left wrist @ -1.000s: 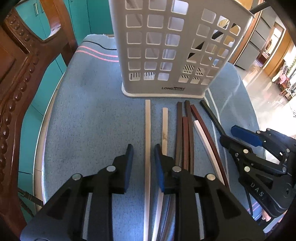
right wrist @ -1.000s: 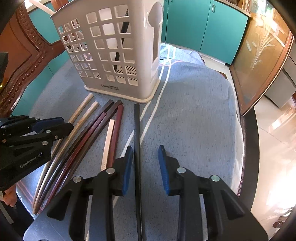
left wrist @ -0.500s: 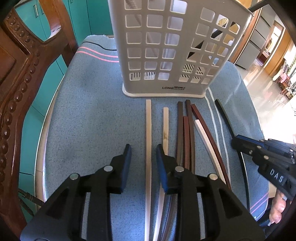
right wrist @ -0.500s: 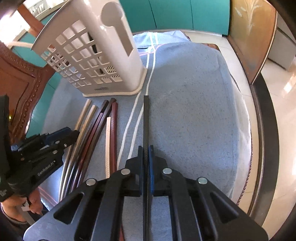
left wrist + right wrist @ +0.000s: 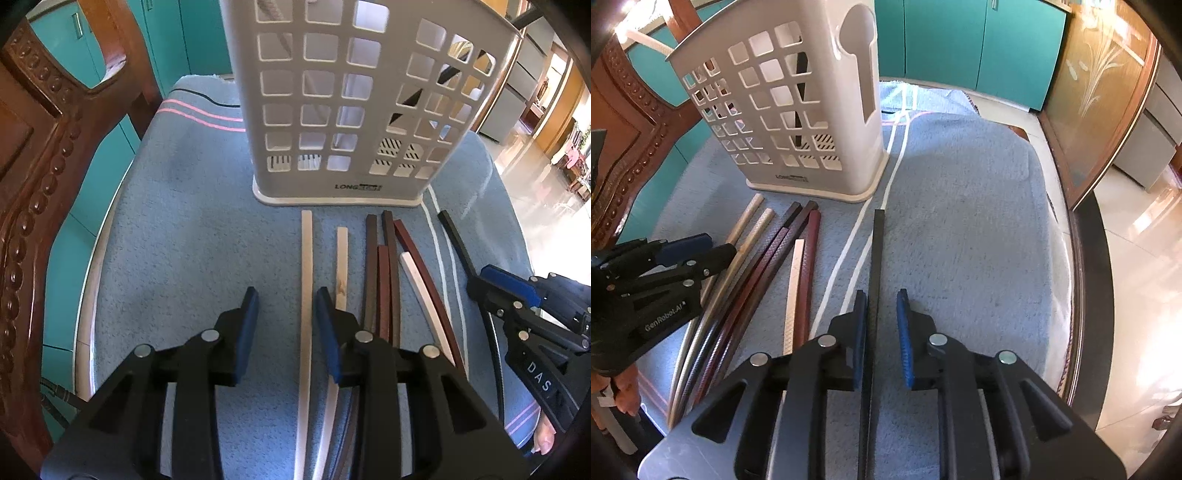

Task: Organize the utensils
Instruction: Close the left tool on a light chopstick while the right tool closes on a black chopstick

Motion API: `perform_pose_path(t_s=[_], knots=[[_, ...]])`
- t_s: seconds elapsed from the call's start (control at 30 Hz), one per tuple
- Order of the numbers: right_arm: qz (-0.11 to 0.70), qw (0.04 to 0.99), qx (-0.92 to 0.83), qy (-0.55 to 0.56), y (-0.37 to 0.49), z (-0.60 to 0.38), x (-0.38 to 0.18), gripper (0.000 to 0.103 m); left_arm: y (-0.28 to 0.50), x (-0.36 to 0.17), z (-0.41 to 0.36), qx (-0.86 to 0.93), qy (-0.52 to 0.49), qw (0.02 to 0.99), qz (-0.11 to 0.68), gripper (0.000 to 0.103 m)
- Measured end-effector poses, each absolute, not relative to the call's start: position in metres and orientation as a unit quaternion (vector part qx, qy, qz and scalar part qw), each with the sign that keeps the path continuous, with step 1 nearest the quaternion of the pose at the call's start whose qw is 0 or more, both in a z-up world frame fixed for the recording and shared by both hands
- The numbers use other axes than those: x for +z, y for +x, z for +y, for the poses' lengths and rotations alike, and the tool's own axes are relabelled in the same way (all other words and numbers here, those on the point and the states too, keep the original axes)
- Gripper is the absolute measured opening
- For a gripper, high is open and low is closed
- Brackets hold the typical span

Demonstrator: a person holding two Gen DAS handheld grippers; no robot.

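A white lattice utensil basket (image 5: 354, 110) stands on the blue cloth, also in the right wrist view (image 5: 798, 110). Several long sticks lie side by side in front of it: cream ones (image 5: 306, 277), dark brown and maroon ones (image 5: 384, 280), a white one (image 5: 421, 288). My left gripper (image 5: 284, 317) is open low over the cloth, with a cream stick between its jaws. My right gripper (image 5: 881, 325) is open around a black stick (image 5: 876, 258), which lies apart to the right and touches its left pad. The black stick also shows in the left wrist view (image 5: 456, 240).
A blue towel (image 5: 960, 221) with white and pink stripes covers the round table. A carved wooden chair (image 5: 33, 166) stands at the left. Teal cabinets (image 5: 960, 44) are behind. The table's dark rim (image 5: 1097, 258) runs along the right. One dark stick stands in the basket (image 5: 799, 103).
My right gripper had closed on the black stick half a second ago; now its jaws are apart again. The black stick has shifted right, away from the others. The left gripper has barely moved.
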State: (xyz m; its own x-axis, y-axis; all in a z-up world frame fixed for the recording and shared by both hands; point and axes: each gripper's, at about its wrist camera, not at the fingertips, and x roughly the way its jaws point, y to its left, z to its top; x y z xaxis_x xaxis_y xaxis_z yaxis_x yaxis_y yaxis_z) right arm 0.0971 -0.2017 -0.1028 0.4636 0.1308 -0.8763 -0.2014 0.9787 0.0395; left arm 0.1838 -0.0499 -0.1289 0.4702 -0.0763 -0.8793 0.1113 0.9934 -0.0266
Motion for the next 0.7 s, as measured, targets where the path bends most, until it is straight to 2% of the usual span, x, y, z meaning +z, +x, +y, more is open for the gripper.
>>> perform_pose_path(t_s=[0.7], knots=[[0.488, 0.867, 0.083, -0.067, 0.106, -0.198, -0.107, 0.030, 0.193, -0.132, -0.044, -0.042, 0.022, 0.862, 0.505, 0.043]])
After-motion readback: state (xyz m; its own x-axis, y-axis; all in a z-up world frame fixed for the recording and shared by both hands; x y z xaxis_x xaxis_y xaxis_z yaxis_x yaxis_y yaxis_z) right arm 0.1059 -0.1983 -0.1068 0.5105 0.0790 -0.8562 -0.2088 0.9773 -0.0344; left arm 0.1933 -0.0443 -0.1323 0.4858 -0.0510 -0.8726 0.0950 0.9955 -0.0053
